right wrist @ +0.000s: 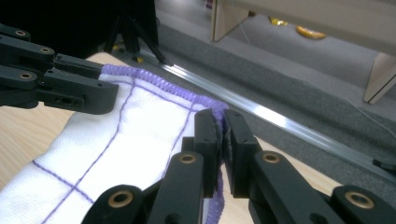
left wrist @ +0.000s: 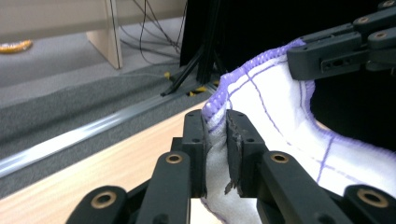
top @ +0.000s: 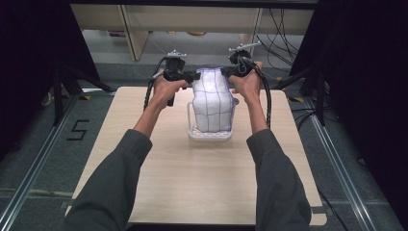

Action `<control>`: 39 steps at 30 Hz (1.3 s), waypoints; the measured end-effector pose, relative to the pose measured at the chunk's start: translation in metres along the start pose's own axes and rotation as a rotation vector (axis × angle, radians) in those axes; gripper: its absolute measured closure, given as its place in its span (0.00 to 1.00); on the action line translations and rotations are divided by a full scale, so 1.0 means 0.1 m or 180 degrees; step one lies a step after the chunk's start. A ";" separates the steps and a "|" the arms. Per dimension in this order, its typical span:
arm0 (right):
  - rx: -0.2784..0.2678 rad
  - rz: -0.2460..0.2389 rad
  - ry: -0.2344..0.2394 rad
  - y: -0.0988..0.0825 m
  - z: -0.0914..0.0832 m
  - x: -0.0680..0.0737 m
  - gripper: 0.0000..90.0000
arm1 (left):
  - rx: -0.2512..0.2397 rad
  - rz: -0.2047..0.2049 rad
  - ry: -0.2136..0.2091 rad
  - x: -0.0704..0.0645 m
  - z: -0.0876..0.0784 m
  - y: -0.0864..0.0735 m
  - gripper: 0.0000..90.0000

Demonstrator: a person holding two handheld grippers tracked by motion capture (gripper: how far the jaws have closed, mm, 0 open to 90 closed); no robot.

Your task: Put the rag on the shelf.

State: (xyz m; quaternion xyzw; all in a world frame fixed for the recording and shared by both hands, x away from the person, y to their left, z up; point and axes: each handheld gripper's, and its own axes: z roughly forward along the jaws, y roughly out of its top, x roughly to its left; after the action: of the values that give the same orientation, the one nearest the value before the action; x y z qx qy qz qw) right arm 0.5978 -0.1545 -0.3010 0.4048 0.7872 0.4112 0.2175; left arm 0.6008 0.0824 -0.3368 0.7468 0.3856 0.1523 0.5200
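Observation:
A white cloth (top: 211,101) with purple grid lines and a purple hem hangs stretched between both grippers above the table. Its lower part drapes into a small white basket (top: 210,135) at the table's middle. My left gripper (top: 195,75) is shut on the cloth's top left corner (left wrist: 215,122). My right gripper (top: 225,72) is shut on the top right corner (right wrist: 219,116). In the left gripper view the cloth (left wrist: 280,116) runs right to the other gripper's jaws. In the right gripper view the cloth (right wrist: 116,140) runs left toward the opposite gripper.
The light wooden table (top: 159,183) has bare surface around the basket. Beyond its far edge lie a metal floor rail (right wrist: 280,119), grey carpet, cables and wooden furniture legs (left wrist: 109,32). Dark curtains stand at both sides.

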 end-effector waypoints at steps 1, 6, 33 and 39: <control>0.0050 0.0065 -0.0001 -0.01 0.01 0.01 0.95 | 0.0013 -0.0009 -0.0009 0.01 0.01 -0.02 0.87; 0.0234 0.0076 0.0043 -0.08 0.09 0.00 0.94 | 0.0170 -0.0035 -0.0080 0.03 0.06 -0.14 0.86; 0.0358 0.0472 -0.0136 -0.28 -0.04 -0.22 0.64 | 0.0357 -0.0087 -0.0013 0.10 -0.37 -0.29 0.63; 0.0330 0.0528 -0.0097 -0.30 -0.16 -0.26 0.63 | 0.0413 -0.0016 0.0032 0.12 -0.49 -0.33 0.58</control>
State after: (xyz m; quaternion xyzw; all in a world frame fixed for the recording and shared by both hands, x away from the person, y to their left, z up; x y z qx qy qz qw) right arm 0.5878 -0.1937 -0.3165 0.4856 0.7678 0.3802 0.1735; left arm 0.5637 0.1292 -0.3485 0.7772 0.3991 0.1294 0.4690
